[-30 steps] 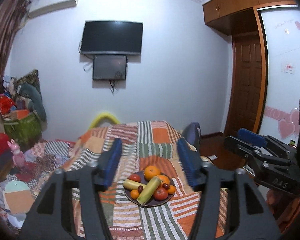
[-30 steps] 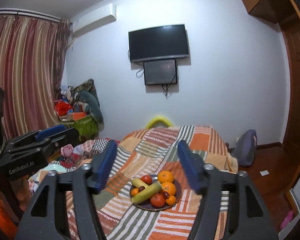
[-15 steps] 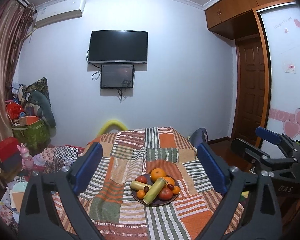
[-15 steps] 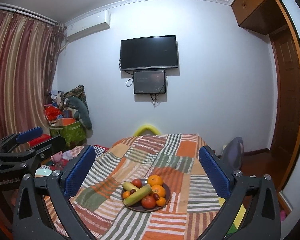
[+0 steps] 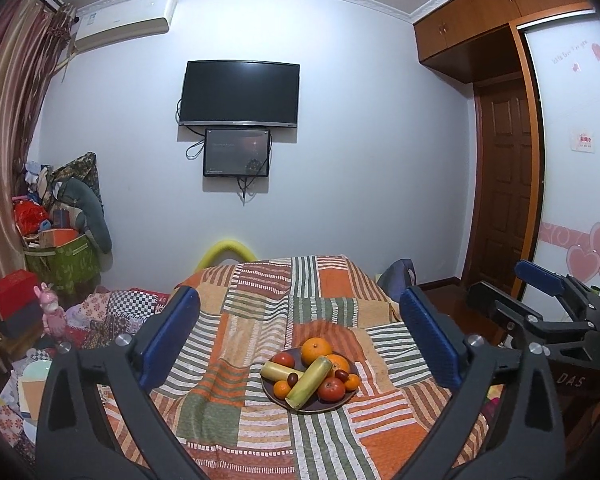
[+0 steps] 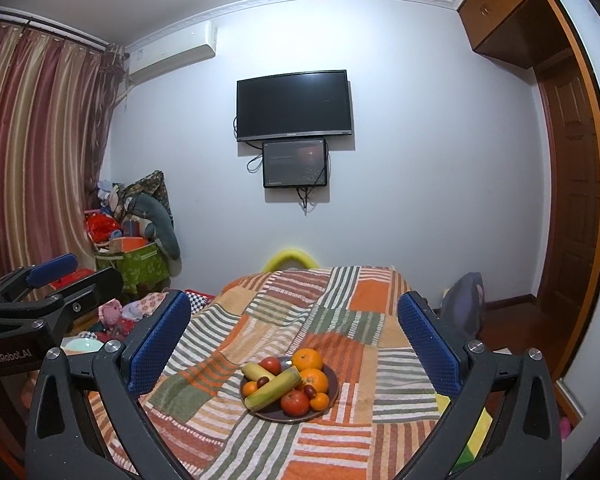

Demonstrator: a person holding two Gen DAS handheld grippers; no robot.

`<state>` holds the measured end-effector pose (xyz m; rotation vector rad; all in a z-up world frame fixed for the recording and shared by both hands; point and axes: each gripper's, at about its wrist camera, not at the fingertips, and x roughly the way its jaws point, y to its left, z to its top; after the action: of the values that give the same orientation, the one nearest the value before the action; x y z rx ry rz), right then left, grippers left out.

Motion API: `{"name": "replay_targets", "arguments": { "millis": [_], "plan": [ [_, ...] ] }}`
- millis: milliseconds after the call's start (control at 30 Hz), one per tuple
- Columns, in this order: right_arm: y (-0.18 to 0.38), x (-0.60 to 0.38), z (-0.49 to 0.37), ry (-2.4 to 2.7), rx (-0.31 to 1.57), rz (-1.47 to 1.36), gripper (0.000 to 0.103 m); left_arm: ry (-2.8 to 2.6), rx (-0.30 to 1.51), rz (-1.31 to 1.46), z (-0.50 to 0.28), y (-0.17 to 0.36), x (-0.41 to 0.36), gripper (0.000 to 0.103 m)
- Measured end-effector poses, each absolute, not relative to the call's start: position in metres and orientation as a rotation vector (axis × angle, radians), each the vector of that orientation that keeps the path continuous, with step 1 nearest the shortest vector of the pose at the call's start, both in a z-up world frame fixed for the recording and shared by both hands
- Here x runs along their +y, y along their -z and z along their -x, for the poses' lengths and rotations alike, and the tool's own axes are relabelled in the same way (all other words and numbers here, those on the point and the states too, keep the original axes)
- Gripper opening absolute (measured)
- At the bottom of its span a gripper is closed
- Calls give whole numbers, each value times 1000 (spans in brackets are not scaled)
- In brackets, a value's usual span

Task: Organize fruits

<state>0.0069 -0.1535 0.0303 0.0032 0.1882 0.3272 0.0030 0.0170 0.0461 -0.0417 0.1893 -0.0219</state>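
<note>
White bedroom walls are framing a bed under a striped patchwork quilt (image 5: pixel 260 320), where the dark round plate (image 5: pixel 342 402) of oranges, tomatoes and corn is sitting centrally within reach. You are holding your left claw (image 5: pixel 300 336) and right claw (image 6: pixel 296 332) wide apart, empty, having spread both since a second ago.

Left tongs (image 5: pixel 300 336) reach forward from the bottom of their frame, jaws opening, almost at full spread, nothing between the blue pads (image 5: pixel 168 338). Right tongs (image 6: pixel 294 340) do the same from the bottom of their own frame, jaws spread wide, gap empty. Each pair shows at the side edge of the other's view, both tilted slightly downward.
</note>
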Motion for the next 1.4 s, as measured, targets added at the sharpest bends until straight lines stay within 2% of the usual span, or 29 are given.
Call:
{"name": "replay_targets", "arguments": {
  "millis": [1400],
  "plan": [
    [-33,-159,-8,-320,197,-6,103,35,194,42,-6,-46,10,103]
  ]
}}
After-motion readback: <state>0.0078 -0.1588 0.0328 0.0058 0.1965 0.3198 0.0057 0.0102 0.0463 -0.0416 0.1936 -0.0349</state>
